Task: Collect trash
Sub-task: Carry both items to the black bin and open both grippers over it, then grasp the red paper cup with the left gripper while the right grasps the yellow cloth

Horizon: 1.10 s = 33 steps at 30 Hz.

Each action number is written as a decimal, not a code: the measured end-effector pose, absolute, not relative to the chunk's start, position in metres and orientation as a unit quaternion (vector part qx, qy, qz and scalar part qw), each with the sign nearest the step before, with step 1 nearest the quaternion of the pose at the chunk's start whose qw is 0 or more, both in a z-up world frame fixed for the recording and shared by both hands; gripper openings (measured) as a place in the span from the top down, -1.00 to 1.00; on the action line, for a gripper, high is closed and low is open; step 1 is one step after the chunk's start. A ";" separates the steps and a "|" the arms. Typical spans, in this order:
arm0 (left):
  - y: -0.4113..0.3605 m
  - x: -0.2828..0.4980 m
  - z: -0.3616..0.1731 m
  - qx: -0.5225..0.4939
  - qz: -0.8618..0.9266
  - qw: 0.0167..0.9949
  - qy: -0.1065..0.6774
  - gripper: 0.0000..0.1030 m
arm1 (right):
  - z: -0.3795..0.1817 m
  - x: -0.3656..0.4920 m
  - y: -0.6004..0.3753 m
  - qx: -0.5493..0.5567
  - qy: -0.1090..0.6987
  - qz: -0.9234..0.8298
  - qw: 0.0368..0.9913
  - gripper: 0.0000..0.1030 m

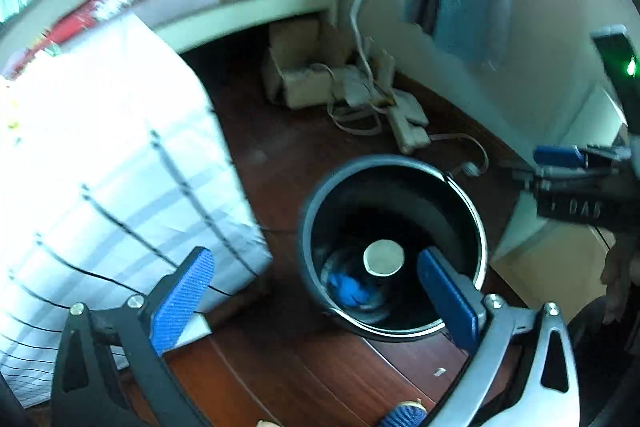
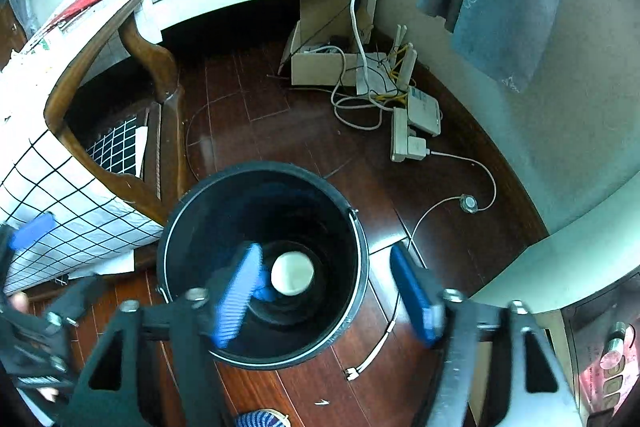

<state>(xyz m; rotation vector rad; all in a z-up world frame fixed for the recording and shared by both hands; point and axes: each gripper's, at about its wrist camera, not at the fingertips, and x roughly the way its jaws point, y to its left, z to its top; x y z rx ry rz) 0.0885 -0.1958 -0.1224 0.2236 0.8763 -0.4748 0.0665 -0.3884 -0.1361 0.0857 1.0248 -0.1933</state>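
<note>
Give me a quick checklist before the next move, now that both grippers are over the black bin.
1. Left gripper empty and open: ok.
2. Right gripper empty and open: ok.
3. White cup inside the black bin: ok.
4. Blue item at the bin's bottom: ok.
5. Bin upright on the wooden floor: ok.
6. More trash left on the floor: cannot tell; a small white scrap lies near the bin.

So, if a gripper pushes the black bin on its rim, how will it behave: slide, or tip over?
The black bin is probably light: only a white cup and something blue lie inside. On the smooth wooden floor it would likely slide. It looks tall, so a push at the rim might tip it.
</note>
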 end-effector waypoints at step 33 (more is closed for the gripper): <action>0.093 0.119 -0.041 0.001 0.051 0.946 0.321 -0.99 | -0.042 0.161 -0.105 -0.064 0.387 0.103 0.914 -0.97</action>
